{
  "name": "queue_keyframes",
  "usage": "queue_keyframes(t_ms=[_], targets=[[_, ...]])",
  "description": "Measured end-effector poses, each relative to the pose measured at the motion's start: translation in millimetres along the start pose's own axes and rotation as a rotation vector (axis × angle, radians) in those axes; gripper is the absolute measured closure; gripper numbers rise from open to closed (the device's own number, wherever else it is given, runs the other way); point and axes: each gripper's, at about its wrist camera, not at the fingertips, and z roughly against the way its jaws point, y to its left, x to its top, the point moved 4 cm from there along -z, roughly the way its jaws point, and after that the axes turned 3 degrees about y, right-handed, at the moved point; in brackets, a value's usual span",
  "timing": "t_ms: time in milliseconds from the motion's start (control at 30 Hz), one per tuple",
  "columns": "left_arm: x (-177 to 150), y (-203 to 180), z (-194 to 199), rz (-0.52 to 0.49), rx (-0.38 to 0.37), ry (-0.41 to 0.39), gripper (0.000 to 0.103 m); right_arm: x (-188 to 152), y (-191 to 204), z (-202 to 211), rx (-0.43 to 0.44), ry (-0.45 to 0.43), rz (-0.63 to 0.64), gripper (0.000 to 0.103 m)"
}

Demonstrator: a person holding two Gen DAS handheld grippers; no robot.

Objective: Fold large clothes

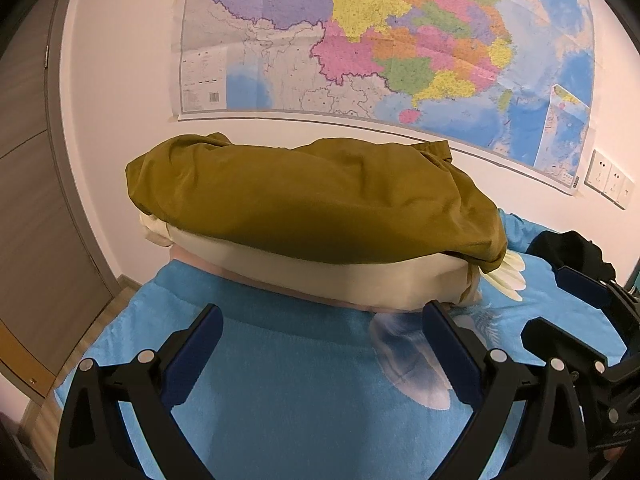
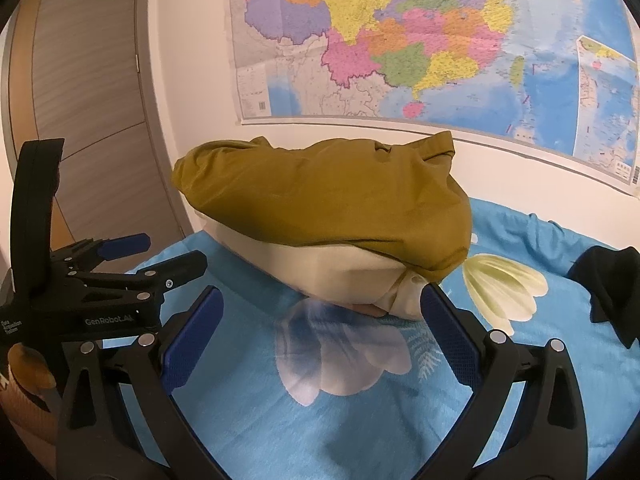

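olive garment [image 1: 312, 204] folded atop cream garment [image 1: 320, 276], just ahead of both tools, long axis crosswise. left tool [image 1: 320, 340] and right tool [image 2: 320, 320] spread wide, holding nothing, above blue blanket [image 1: 280, 400].

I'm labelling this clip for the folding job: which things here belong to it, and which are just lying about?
Belongs to the job:
olive-green garment, folded on top
cream garment beneath it
left gripper, open
right gripper, open

Just there:
black cloth
blue floral blanket
wall map
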Motion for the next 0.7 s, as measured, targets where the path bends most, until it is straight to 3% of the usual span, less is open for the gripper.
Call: queue_keyframes(t_ms=[700], targets=[[-9.1,-0.7,5.4,0.020,-0.021,0.012,0.007,-5.9,3.7,7.4,0.009,0.003,0.001,0.006]])
